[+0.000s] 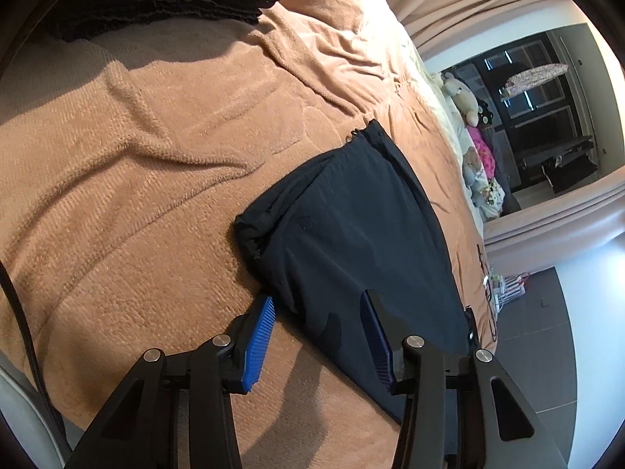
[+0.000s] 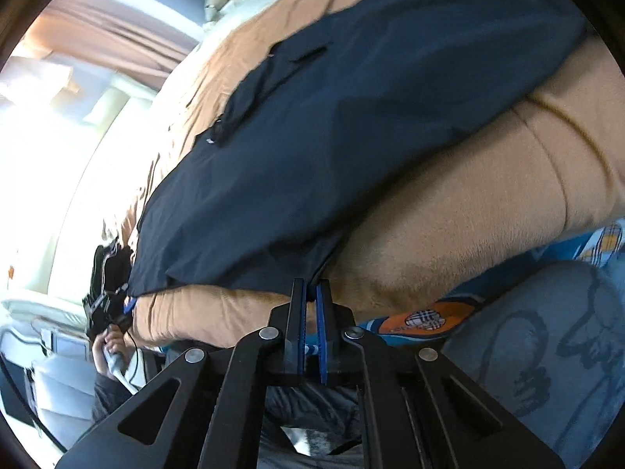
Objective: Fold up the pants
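Pants (image 1: pixel 351 226): one dark navy pair, lying spread on a tan blanket (image 1: pixel 136 164) that covers the bed. Grippers: two. Left gripper (image 1: pixel 318 305), fingers wide apart, poised low over the near edge of the fabric. Right gripper (image 2: pixel 309 293), fingers pressed together, pinching the pants' hem at the blanket's edge.

No text in either view is legible.
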